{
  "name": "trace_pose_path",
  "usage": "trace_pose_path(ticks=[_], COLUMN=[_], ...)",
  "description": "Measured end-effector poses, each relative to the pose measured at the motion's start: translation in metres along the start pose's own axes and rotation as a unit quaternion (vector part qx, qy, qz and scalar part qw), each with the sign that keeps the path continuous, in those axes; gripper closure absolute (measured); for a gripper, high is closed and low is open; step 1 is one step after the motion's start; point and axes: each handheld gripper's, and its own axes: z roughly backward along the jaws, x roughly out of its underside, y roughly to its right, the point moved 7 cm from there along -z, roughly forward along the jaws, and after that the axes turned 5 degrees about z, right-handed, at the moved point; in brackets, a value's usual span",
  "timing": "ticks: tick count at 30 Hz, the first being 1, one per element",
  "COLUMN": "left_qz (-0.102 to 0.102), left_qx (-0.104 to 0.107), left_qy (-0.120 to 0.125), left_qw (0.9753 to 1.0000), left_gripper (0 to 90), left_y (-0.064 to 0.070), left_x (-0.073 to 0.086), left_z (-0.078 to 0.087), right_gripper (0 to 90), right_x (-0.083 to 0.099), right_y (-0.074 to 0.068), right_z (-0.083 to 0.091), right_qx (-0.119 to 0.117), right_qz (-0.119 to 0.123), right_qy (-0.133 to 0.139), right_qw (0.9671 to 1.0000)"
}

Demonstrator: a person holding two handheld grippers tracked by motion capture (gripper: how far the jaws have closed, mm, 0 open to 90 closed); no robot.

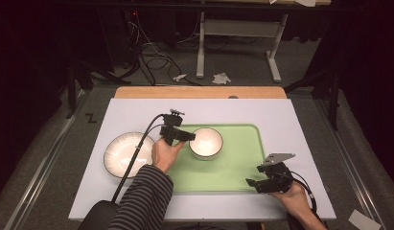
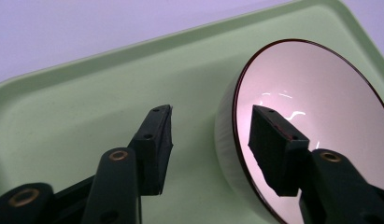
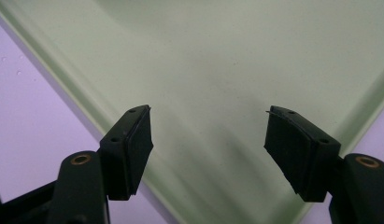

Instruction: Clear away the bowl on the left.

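Dim room, grey carpeted floor (image 1: 51, 158), tangled black cables (image 1: 151, 52), white metal table frame (image 1: 237, 33), crumpled paper scraps (image 1: 221, 78) on floor, pale lilac surface (image 1: 132, 108) with wooden far edge (image 1: 199, 92), dark surroundings.

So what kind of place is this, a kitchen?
More likely a lab or recording room: the table stands in a dark space with loose cables on the floor behind, and a hand-held tool reaches a bowl.

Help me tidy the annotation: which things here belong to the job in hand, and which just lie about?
In the job: white bowl, straddled at its rim by the open left gripper; green tray beneath it; right gripper, open over the tray's corner.
Lying about: ribbed plate; crumpled paper on the floor.
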Motion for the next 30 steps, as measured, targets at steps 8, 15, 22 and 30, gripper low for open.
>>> trace_pose_path(ticks=[8, 15, 22, 30], left_qz=[-0.021, -0.022, -0.025, -0.044], left_qx=[-0.007, -0.005, 0.001, -0.003], left_qy=[0.012, 0.021, 0.026, 0.031], left_qw=[0.9997, 0.9995, 0.9994, 0.9985], left_gripper=[45.1, 44.6, 44.1, 43.6], left_y=[-0.001, -0.005, -0.005, -0.001], left_x=[0.000, 0.002, 0.005, 0.009], left_z=[0.022, 0.036, 0.046, 0.059], right_gripper=[33.4, 33.4, 33.4, 33.3], right_x=[0.000, 0.000, 0.000, 0.000], right_y=[0.000, 0.000, 0.000, -0.001], right_z=[0.000, 0.000, 0.000, 0.000], right_qx=[-0.001, -0.001, 0.000, 0.001], right_qz=[-0.001, -0.003, -0.004, -0.003], right_qy=[-0.001, -0.001, -0.001, -0.001], right_qw=[1.0000, 1.0000, 1.0000, 1.0000])
